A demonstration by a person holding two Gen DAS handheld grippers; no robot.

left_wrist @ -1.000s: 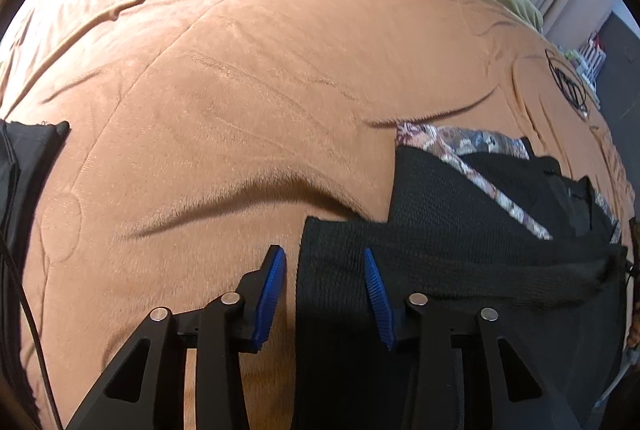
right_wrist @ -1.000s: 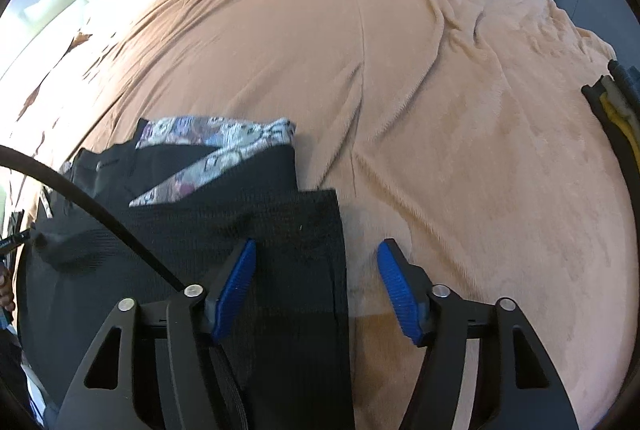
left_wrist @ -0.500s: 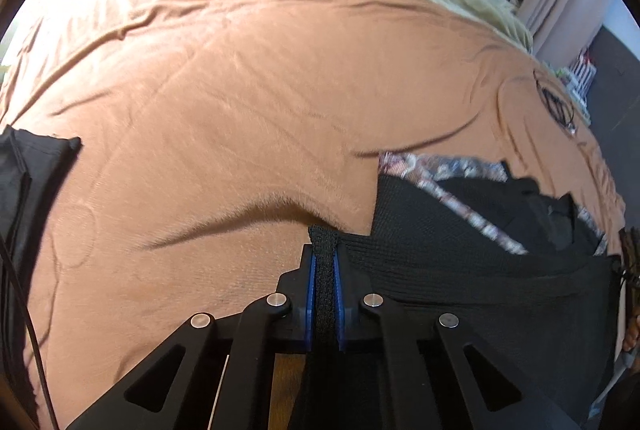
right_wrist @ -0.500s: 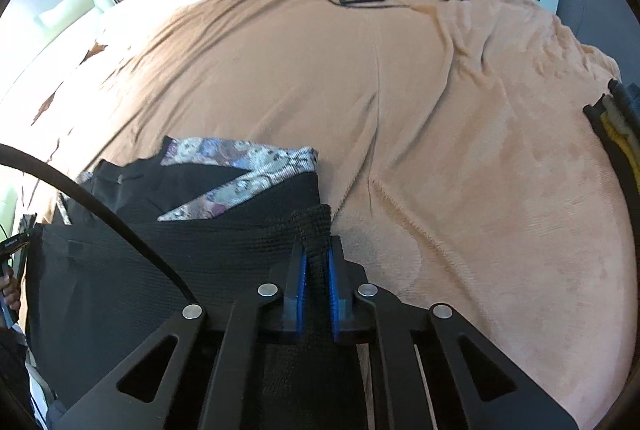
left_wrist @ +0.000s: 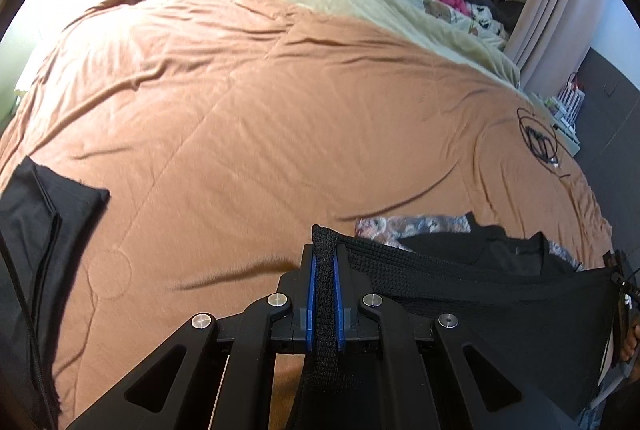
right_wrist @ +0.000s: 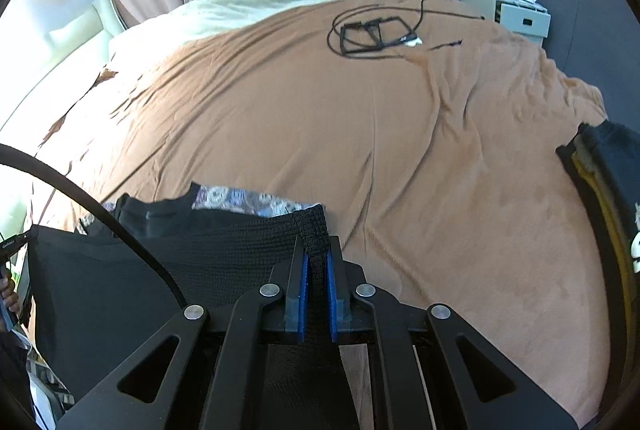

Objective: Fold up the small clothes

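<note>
With the fold only beginning, the left gripper (left_wrist: 324, 286) and right gripper (right_wrist: 316, 282) are each clenching jaws on a corner of the black knit garment (right_wrist: 224, 250), holding its near edge above the bed (right_wrist: 360, 134).

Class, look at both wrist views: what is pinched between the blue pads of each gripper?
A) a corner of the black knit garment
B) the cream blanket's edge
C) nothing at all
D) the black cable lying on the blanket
A: the left gripper and the right gripper each clamp a corner of the black knit garment.
</note>
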